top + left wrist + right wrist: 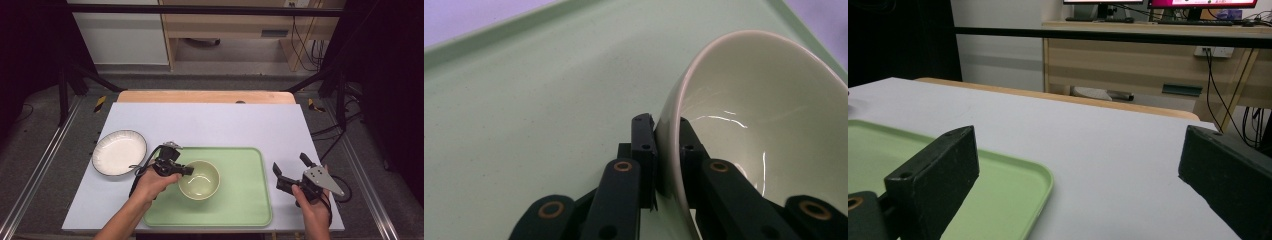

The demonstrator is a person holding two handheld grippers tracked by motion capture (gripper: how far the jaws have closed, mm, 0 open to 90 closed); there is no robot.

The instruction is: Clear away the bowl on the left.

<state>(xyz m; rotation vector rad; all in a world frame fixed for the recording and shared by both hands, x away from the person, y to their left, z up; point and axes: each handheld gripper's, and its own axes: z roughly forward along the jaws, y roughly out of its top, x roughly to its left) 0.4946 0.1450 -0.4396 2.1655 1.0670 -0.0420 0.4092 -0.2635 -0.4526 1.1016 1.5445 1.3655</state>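
A pale green bowl stands on the green tray, left of the tray's middle. My left gripper is shut on the bowl's left rim. In the left gripper view the bowl has its wall pinched by my left gripper, one jaw outside and one inside. At the tray's right edge my right gripper stands open above the white mat, nothing between its fingers. The right gripper view shows its wide-apart fingers over the tray's corner.
A white plate with a dark rim lies on the mat left of the tray. The white mat covers a wooden table. Dark frame posts stand at both sides, and a desk with cables lies beyond the far edge.
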